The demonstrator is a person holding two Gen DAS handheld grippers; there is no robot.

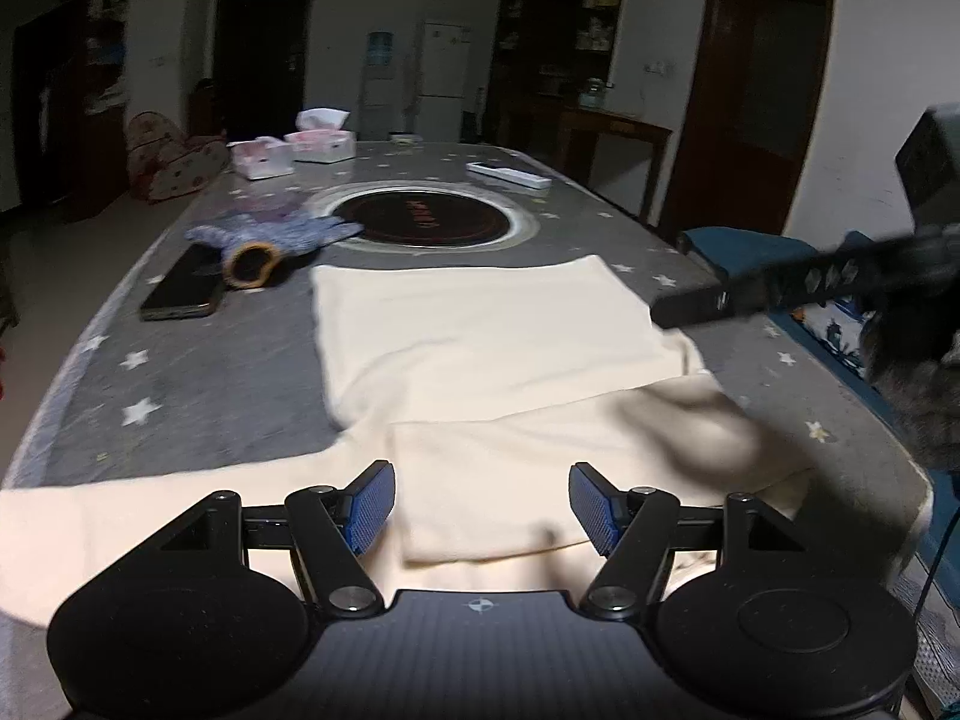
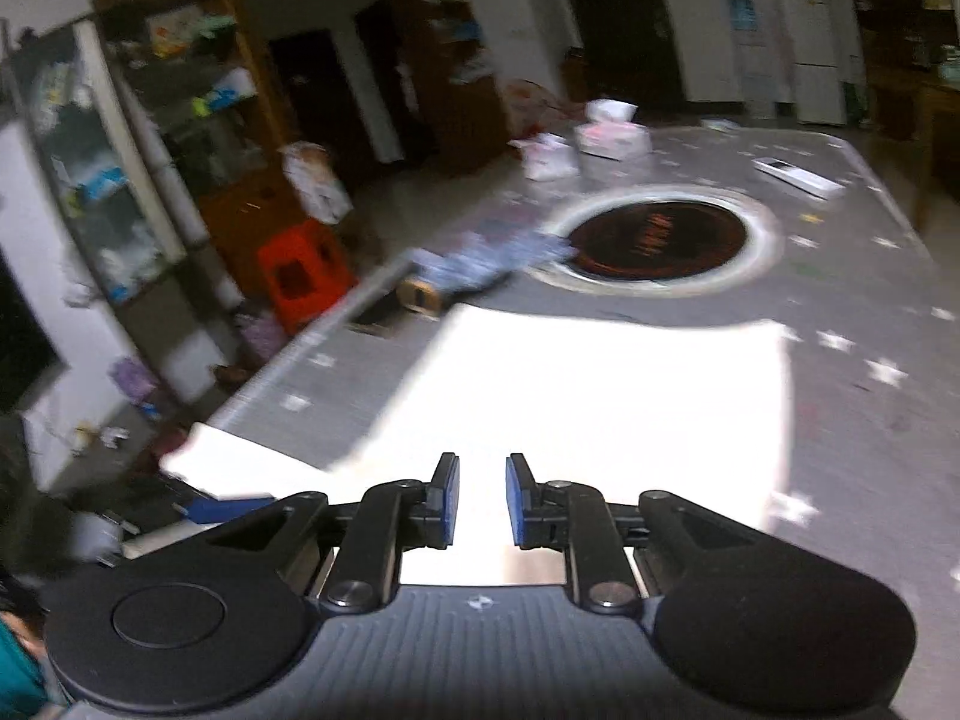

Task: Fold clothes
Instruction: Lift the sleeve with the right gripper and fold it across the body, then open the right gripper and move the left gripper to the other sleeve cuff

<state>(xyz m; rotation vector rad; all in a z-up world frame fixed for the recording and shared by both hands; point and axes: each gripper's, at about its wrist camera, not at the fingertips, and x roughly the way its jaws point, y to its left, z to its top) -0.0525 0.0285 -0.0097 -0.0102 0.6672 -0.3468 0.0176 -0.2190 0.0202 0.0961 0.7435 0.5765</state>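
A cream garment (image 1: 492, 354) lies partly folded on the grey star-patterned table (image 1: 198, 396), one part spread flat and another fold nearer me. My left gripper (image 1: 483, 507) is open and empty just above the garment's near fold. My right gripper shows in the left wrist view as a dark blurred bar (image 1: 738, 297) over the garment's right edge. In the right wrist view the right gripper (image 2: 483, 501) has a narrow gap between its blue pads, empty, above the same garment (image 2: 600, 396), which looks overexposed white.
A black phone (image 1: 183, 291), a blue knit glove with a tan cuff (image 1: 270, 237), tissue boxes (image 1: 318, 144) and a white remote (image 1: 510, 175) lie around the round black hotplate (image 1: 426, 219). A blue chair (image 1: 744, 240) stands right of the table. A red stool (image 2: 303, 273) stands on the floor.
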